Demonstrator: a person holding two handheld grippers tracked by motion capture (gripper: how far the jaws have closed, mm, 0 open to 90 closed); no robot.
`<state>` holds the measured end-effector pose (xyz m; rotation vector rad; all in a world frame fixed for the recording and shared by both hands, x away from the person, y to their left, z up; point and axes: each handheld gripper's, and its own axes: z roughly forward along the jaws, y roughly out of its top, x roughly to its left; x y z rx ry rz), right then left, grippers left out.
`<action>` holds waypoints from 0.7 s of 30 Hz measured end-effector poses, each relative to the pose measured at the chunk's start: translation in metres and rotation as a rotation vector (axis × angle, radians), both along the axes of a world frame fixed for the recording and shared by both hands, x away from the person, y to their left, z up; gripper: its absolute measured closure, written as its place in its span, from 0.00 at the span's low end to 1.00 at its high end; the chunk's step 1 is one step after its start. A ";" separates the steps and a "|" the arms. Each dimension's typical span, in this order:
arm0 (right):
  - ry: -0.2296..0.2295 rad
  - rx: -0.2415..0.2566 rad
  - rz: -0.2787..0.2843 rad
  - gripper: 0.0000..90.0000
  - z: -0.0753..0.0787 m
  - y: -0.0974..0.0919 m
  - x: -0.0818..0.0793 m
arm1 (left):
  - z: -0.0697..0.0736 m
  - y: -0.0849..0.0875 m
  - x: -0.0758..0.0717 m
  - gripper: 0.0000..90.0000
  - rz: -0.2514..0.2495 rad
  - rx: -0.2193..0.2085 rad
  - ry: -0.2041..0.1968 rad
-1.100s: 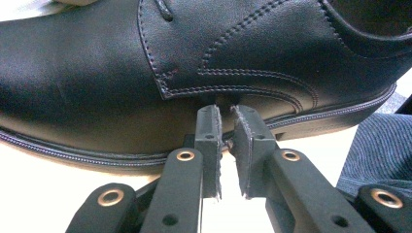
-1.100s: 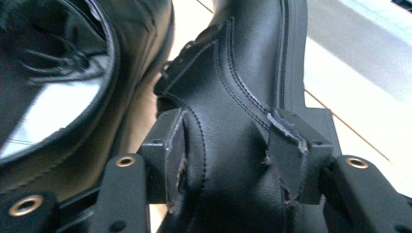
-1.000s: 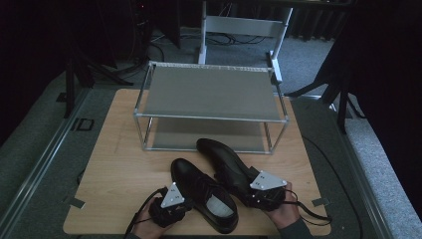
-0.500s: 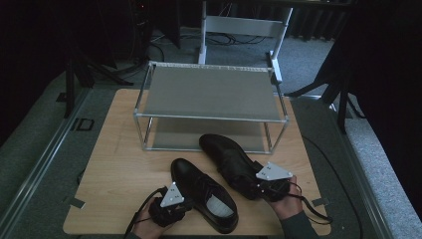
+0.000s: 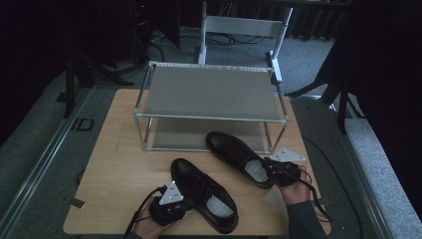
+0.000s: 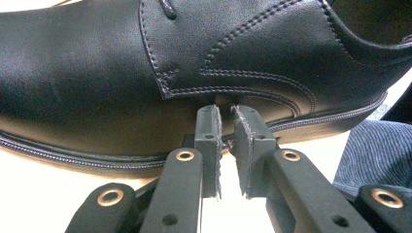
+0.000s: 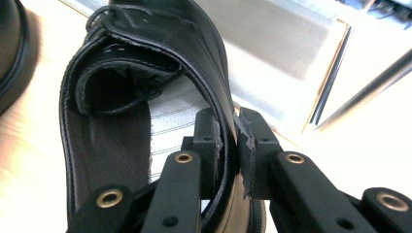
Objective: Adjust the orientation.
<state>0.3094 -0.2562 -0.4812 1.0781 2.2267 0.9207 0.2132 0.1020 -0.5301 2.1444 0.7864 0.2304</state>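
- My left gripper (image 5: 175, 201) sits at the near edge of the wooden table (image 5: 119, 164), beside the nearer black leather shoe (image 5: 204, 191). In the high view my hand and the grey three-cornered plate hide its jaws.
- In the left gripper view the two black jaws stand almost together, a thin gap between the pads, tips right at the shoe's side (image 6: 194, 73). Whether they pinch any leather there I cannot tell; nothing lies in the gap lower down.
- That view cuts off the shoe's toe and heel. The leather is smooth with a soft sheen, double rows of stitching curve across it, and a stitched welt runs along the sole.
- My right gripper (image 5: 281, 172) is at the heel of the farther shoe (image 5: 236, 157), which lies near the right edge, toe towards the shoe rack (image 5: 209, 94).
- In the right gripper view its jaws have just been closing and now clamp the heel collar (image 7: 214, 87), one pad inside the shoe, one outside. The pads' edges look frayed.
- The insole is pale and striped; the toe is out of frame.
- The rack has a thin metal frame and two flat grey shelves; the lower one is partly hidden under the upper one.
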 end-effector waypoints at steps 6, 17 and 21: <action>0.064 0.074 0.018 0.92 -0.009 -0.019 -0.005 | -0.001 -0.009 0.005 0.90 -0.003 -0.012 0.007; 0.081 0.088 0.030 0.92 -0.008 -0.024 -0.008 | -0.002 -0.047 0.017 0.91 -0.104 -0.006 -0.007; 0.084 0.098 0.029 0.92 -0.008 -0.025 -0.007 | -0.003 -0.055 0.019 0.92 -0.118 -0.016 -0.009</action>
